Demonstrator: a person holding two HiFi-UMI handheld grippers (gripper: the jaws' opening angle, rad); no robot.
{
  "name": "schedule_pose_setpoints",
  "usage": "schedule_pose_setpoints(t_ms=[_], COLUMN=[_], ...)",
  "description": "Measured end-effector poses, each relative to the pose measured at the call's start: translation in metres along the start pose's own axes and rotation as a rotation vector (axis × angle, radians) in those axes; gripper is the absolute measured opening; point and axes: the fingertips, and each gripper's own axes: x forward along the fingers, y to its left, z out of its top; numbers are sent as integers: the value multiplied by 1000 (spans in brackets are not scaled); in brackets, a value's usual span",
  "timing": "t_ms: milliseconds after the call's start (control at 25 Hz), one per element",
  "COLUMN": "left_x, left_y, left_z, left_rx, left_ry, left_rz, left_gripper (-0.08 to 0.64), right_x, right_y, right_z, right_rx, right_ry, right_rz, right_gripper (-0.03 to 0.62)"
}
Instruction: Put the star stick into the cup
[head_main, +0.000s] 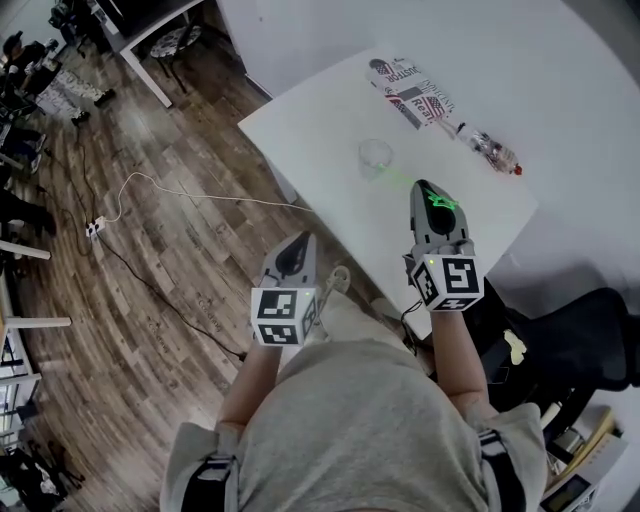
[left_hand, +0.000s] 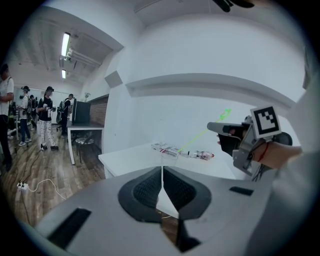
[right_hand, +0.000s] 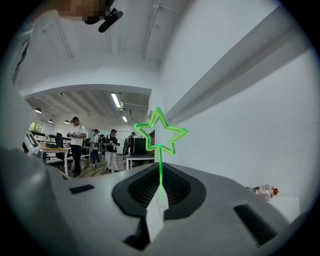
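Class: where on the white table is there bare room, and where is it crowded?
Bare: the left corner of the table, bordered by the cup and printed packet, and the near edge strip. Crowded: the far side with packet and bottle, and beside the cup, where the right tongs hold the star stick.

Lower end of star stick (right_hand: 160, 161) — out of sight inside right hand-held gripper (right_hand: 160, 193).

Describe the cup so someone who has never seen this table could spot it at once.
Find the white table by the wall. Near its middle, ahead of the right claw holding the star stick, stands the cup. It is the only upright thing; the printed packet and the red-capped bottle beyond it lie flat.
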Motion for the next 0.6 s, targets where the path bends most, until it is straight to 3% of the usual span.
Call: schedule_pose_setpoints(t_ms=[600], left_x=[70], left_y=[13], left_z=[-5], left_rx=[-12], left_ry=[73], left_rz=[-32], left_gripper=[11], right_x=[73], right_y=[-23], right_z=[-65], right_rx=[11], right_ry=[125], right_rz=[14], right_gripper=[15])
